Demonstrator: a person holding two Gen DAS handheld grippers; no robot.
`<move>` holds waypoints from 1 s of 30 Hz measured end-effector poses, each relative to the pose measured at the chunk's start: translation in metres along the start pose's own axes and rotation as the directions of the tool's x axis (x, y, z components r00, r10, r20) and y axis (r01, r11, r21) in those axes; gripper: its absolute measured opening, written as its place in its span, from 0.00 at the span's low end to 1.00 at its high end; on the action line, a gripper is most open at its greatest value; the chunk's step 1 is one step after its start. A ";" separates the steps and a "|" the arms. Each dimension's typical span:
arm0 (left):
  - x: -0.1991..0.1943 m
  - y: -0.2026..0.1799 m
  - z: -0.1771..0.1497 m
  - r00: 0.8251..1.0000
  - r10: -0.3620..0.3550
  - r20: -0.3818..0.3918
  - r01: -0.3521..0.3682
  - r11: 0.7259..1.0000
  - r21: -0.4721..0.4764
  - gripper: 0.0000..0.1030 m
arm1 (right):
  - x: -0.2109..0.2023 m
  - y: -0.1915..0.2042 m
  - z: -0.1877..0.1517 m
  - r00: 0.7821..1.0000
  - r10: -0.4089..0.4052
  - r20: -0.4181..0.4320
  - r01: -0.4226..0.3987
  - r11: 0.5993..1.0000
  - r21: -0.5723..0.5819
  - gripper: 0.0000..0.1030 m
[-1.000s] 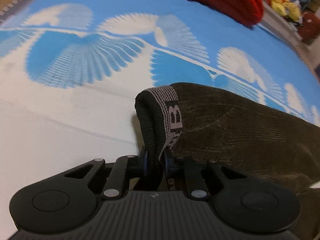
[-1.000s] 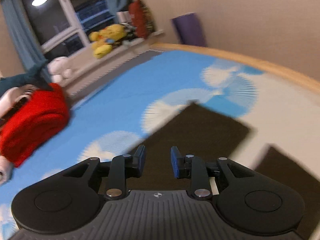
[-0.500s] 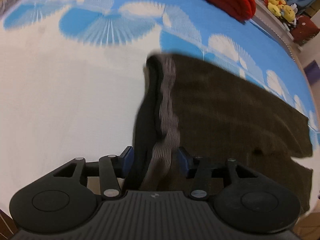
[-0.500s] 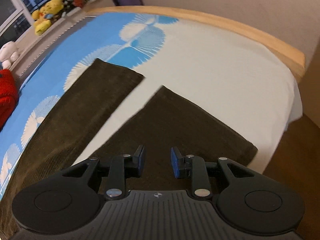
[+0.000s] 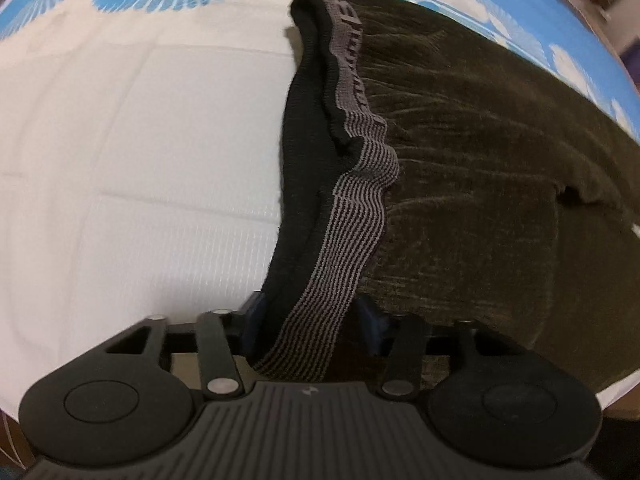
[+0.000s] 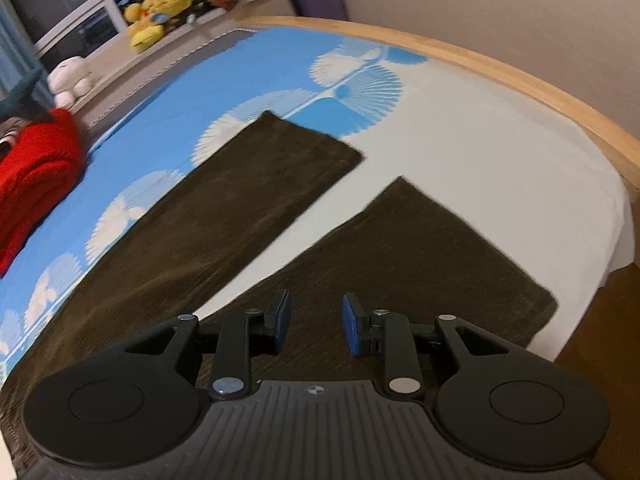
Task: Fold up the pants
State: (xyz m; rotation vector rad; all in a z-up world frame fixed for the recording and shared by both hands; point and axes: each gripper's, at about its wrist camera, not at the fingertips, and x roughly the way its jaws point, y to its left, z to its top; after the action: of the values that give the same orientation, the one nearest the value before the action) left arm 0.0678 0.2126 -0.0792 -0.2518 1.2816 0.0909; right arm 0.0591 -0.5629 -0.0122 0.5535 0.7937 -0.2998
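Dark olive corduroy pants (image 5: 472, 168) lie flat on the bed. Their grey striped elastic waistband (image 5: 348, 184) runs from the far edge down between the jaws of my left gripper (image 5: 310, 330), which stands open around it. In the right wrist view both pant legs (image 6: 248, 200) spread apart toward the foot of the bed, the nearer leg (image 6: 420, 248) close to the mattress edge. My right gripper (image 6: 313, 326) is open and empty, hovering above the nearer leg.
The bed has a blue and white fan-pattern sheet (image 6: 240, 68) with a wooden frame edge (image 6: 500, 68). A red blanket (image 6: 32, 168) lies at the far left. Plush toys (image 6: 152, 12) sit on the window ledge. The floor (image 6: 600, 340) lies past the right edge.
My left gripper has opened from a shut grip on the waistband, which has settled lower. My right gripper has swung over the pant legs, staying open.
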 end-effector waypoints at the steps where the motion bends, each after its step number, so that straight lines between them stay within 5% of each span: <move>1: -0.002 -0.002 -0.001 1.000 0.007 0.015 -0.007 1.000 0.025 0.34 | 0.000 0.004 -0.001 1.000 0.007 -0.005 -0.007 1.000 -0.005 0.30; 3: -0.008 -0.002 -0.005 0.999 -0.001 0.040 -0.001 0.998 0.055 0.10 | 0.002 0.014 -0.004 1.000 0.016 -0.017 -0.017 1.000 -0.021 0.30; 6: -0.016 0.010 -0.010 0.997 -0.004 0.075 0.001 0.999 0.035 0.07 | 0.006 0.030 -0.006 0.999 0.018 -0.029 -0.019 0.999 -0.049 0.30; 11: -0.025 0.021 -0.017 0.996 0.000 0.093 -0.002 1.000 0.022 0.08 | 0.012 0.057 -0.009 0.999 0.032 -0.043 -0.036 0.995 -0.092 0.30; 16: -0.035 0.012 -0.015 0.988 0.051 0.142 -0.057 0.998 0.032 0.25 | 0.018 0.076 -0.011 0.998 0.034 -0.054 -0.042 0.987 -0.156 0.30; 20: -0.055 0.002 -0.011 0.965 -0.073 0.253 0.060 0.996 0.059 0.25 | 0.018 0.080 -0.011 0.998 0.036 -0.050 -0.045 0.982 -0.183 0.30; 23: -0.047 -0.026 -0.015 0.970 -0.148 0.193 0.110 0.975 0.192 0.31 | 0.019 0.079 -0.009 0.998 0.036 -0.047 -0.044 0.981 -0.188 0.30; 26: -0.008 -0.055 -0.025 1.000 -0.003 0.017 -0.003 0.940 0.340 0.36 | 0.020 0.078 -0.009 0.998 0.030 -0.046 -0.039 0.982 -0.186 0.30; 28: -0.005 -0.060 -0.024 1.000 0.015 0.014 -0.019 0.931 0.365 0.37 | 0.021 0.077 -0.009 0.999 0.030 -0.045 -0.038 0.983 -0.182 0.30; 30: -0.013 -0.056 -0.017 0.998 -0.036 0.046 0.020 0.951 0.308 0.37 | 0.020 0.077 -0.009 0.999 0.033 -0.041 -0.040 0.983 -0.179 0.30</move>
State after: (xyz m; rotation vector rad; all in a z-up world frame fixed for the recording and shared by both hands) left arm 0.0600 0.1551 -0.0633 0.0013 1.2219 -0.1262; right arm 0.1023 -0.4955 -0.0050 0.4040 0.8369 -0.1816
